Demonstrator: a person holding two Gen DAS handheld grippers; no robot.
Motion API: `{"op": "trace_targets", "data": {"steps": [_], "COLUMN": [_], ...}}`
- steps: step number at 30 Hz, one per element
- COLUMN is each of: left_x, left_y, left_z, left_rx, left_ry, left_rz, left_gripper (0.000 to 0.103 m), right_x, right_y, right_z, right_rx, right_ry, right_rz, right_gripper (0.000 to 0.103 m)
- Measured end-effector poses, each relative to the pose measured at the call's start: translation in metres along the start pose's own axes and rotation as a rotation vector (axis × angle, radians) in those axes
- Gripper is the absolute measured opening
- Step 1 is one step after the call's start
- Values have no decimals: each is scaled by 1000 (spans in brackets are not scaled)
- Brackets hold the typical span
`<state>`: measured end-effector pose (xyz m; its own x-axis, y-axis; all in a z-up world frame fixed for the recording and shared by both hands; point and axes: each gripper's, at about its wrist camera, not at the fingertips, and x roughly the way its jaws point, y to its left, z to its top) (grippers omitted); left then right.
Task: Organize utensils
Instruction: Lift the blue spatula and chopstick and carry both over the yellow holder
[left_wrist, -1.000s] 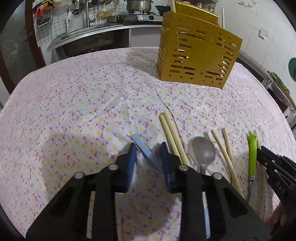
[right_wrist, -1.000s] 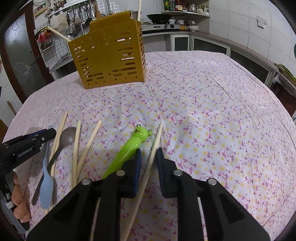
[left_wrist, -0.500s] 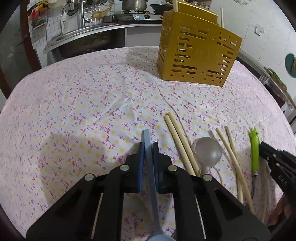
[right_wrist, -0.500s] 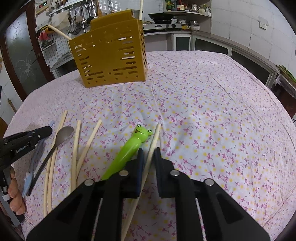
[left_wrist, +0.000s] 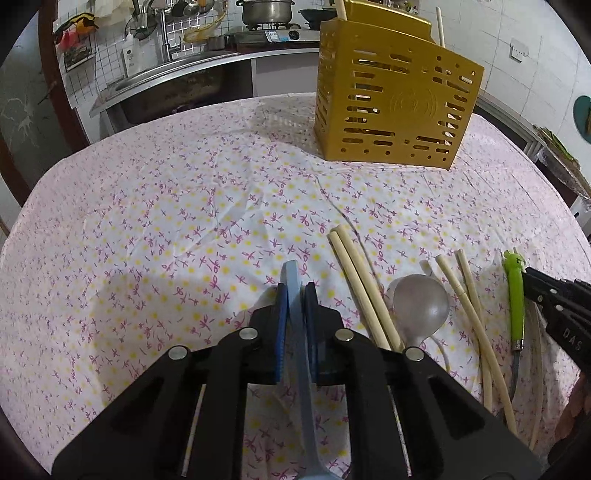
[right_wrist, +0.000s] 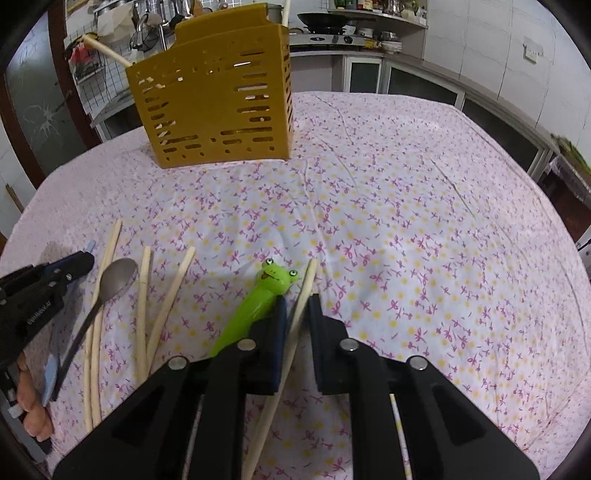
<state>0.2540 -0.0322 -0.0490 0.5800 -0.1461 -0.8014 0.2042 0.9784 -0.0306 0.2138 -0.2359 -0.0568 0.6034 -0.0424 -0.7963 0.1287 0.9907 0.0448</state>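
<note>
My left gripper (left_wrist: 294, 291) is shut on a light blue spoon handle (left_wrist: 291, 280) and holds it just above the cloth. My right gripper (right_wrist: 298, 302) is shut on a pale chopstick (right_wrist: 304, 286). A green frog-handled utensil (right_wrist: 264, 295) lies against its left finger. On the cloth lie a metal spoon (left_wrist: 421, 306), a pair of chopsticks (left_wrist: 360, 284) and two more chopsticks (left_wrist: 461, 291). The yellow slotted utensil holder (left_wrist: 395, 107) stands at the far side with chopsticks sticking out; it also shows in the right wrist view (right_wrist: 214, 103).
The table is covered by a white floral cloth (left_wrist: 166, 221). A kitchen counter with a sink (left_wrist: 166, 74) and a pot lies behind it. The left gripper shows at the left edge of the right wrist view (right_wrist: 37, 295).
My left gripper closed on the blue spoon handle and lifted it. My right gripper kept its hold on the chopstick and rose slightly.
</note>
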Motion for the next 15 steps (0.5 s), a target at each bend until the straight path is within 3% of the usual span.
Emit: {"op": "trace_targets", "data": {"steps": [8, 15], "left_x": [-4, -22], "left_y": [9, 13], "left_z": [1, 1], "left_rx": [-54, -86], "left_ry": [6, -57], "left_rz": [-49, -85], "left_gripper": [6, 6], "right_x": [-4, -19], "right_y": [-12, -23], "right_z": [-6, -3], "right_rx": [72, 115], "right_ry": [-40, -116], "right_rz": [57, 100], "right_gripper": [6, 6]}}
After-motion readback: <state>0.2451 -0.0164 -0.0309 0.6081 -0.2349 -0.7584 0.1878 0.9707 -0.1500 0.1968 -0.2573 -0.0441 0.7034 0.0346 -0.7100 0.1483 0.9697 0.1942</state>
